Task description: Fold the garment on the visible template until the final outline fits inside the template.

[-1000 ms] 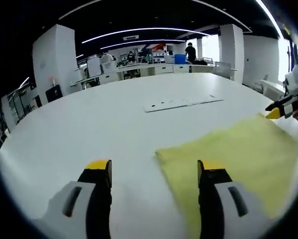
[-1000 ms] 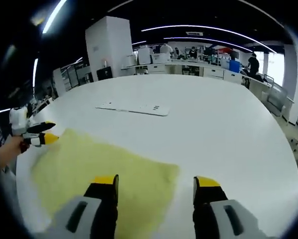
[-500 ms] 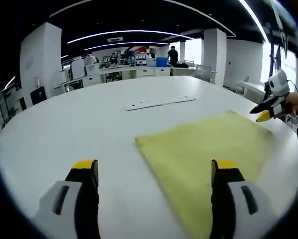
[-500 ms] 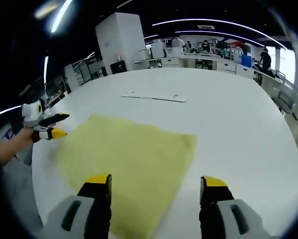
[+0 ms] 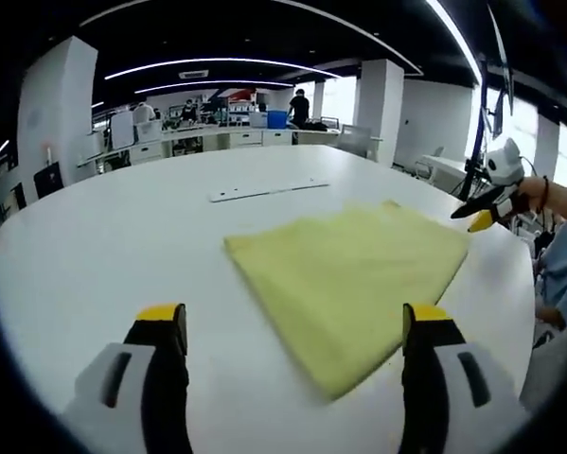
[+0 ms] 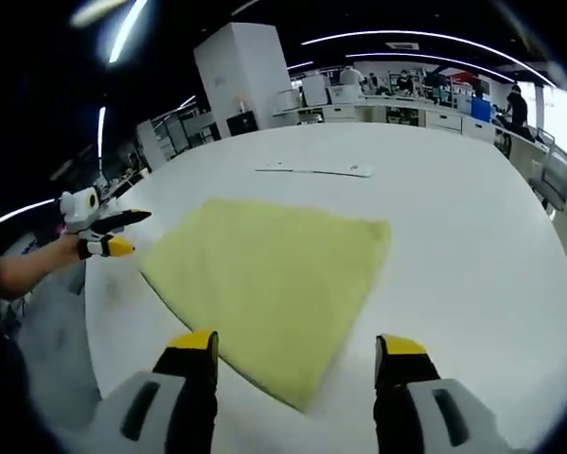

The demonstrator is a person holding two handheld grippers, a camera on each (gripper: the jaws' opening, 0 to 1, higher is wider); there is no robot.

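A yellow garment [image 5: 349, 274] lies folded flat as a rough rectangle on the white table [image 5: 103, 246]. In the left gripper view my left gripper [image 5: 294, 322] stands open above the table, short of the cloth's near corner, with nothing between its jaws. My right gripper [image 5: 465, 220] shows at the right, held by a hand past the cloth's far corner, fingers apart. In the right gripper view the garment [image 6: 274, 274] lies ahead of my open right gripper [image 6: 294, 348]. The left gripper [image 6: 136, 233] hovers open at the cloth's left edge.
A flat white strip [image 5: 269, 189] lies on the table beyond the garment, also seen as the strip [image 6: 316, 170]. The table's curved edge [image 6: 103, 331] runs close on the left. A person's sleeve [image 5: 558, 274] shows at the right. Desks, pillars and people stand far behind.
Both cameras have drawn back and up from the garment, so the cloth now lies ahead of the jaws instead of under them. The garment itself has kept its shape.
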